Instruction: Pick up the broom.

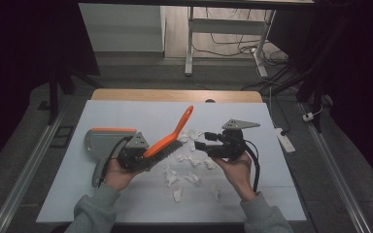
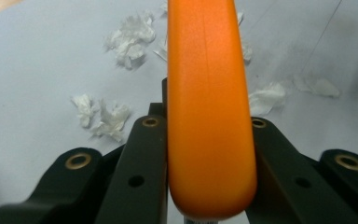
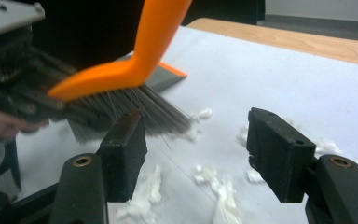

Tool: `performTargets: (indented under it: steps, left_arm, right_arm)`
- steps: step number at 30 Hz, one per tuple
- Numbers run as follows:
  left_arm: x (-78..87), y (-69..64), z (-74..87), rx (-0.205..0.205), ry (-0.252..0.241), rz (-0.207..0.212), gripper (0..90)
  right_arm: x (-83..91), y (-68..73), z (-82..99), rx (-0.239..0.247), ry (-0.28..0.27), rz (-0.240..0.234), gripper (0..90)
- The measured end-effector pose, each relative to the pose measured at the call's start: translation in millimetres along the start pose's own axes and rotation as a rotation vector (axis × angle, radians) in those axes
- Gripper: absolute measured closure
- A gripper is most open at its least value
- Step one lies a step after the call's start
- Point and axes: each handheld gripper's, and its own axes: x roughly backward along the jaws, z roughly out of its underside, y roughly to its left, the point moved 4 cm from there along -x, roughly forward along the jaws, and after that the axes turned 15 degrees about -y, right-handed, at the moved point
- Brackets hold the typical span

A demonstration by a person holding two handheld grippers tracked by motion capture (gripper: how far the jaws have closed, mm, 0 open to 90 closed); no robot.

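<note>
A white table [image 1: 126, 204] takes up the middle of the high view. At its left edge a grey dustpan [image 1: 99, 141] with an orange lip is laid flat. An orange hand brush [image 1: 167, 140] is seen at centre frame, slanted so that its handle points to the upper right and its grey bristles hang low; in the right gripper view the bristles [image 3: 135, 112] are seen fanned just above the table.

The brush head is clamped by the left gripper [image 1: 133, 155], whose jaws are pressed against both sides of the orange body [image 2: 209, 116] in the left gripper view. The right gripper [image 1: 209, 144], right of centre, is held with jaws spread wide and nothing between them, as seen in its own view [image 3: 196, 154].

Torn white paper scraps [image 1: 184, 170] are scattered from centre to lower centre of the high view, near the bristles.

The step in hand is judged to be sweeping. It would be done best with bristle tips kept lightly on the table, short strokes drawn toward the dustpan, and the outer scraps gathered first so none are flicked off the edge.
</note>
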Motion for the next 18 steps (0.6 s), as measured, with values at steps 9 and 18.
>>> performTargets:
  steps: [9, 18]
  left_arm:
    - [-1.6, 0.9, 2.6, -0.045, 0.073, 0.045, 79.1]
    - [-4.8, 3.0, 8.0, -0.064, 0.133, 0.065, 79.1]
  right_arm:
    - [11.4, 0.8, -4.3, 0.081, 0.048, -0.047, 36.5]
    - [4.8, 3.8, 2.4, 0.103, 0.112, -0.096, 37.1]
